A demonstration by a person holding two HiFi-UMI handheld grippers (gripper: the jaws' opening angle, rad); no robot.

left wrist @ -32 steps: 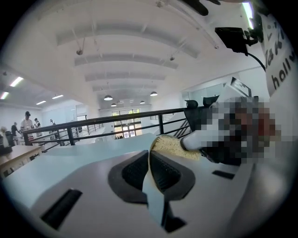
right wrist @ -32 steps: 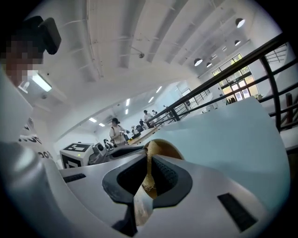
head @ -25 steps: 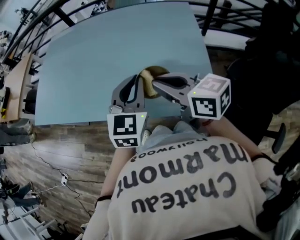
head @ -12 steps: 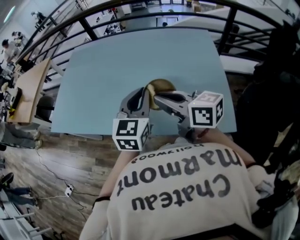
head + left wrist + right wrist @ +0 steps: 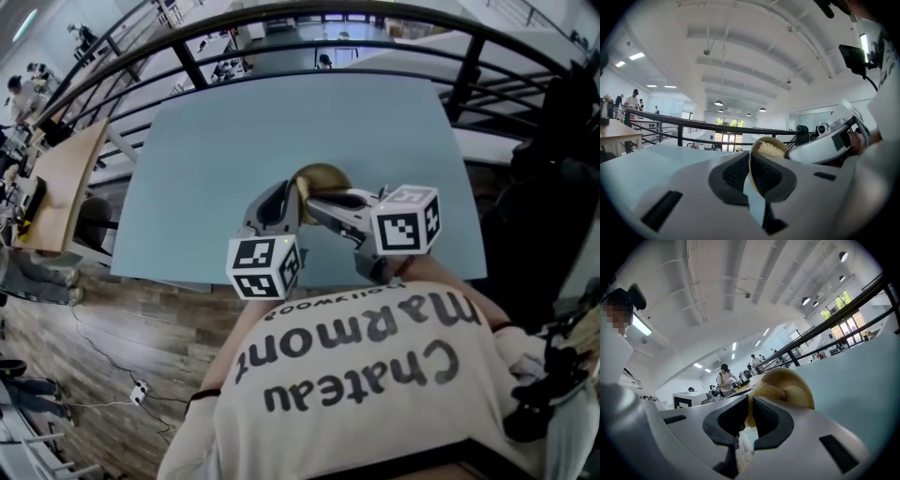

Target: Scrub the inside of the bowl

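Observer: Moved together across the worktop (image 5: 234, 141) since a second ago, head view: left claw (image 5: 293, 199), right claw (image 5: 314, 199) and the bowl (image 5: 323, 176). Grips unchanged, so I judge this a reposition mid-scrub.

Checker: Left gripper view?

Observer: Left claw clamped on the bowl's rim. Bowl tipped on its side, held above the worktop. Inside: a pale fibrous scrubber (image 5: 771, 150), nothing else visible.

Checker: Right gripper view?

Observer: Right claw pinches that scrubber; its fibres reach the bowl's inner wall.

A pale blue table (image 5: 234, 141) stands on wood-plank flooring (image 5: 94, 337), with a black railing (image 5: 190, 64) beyond it.
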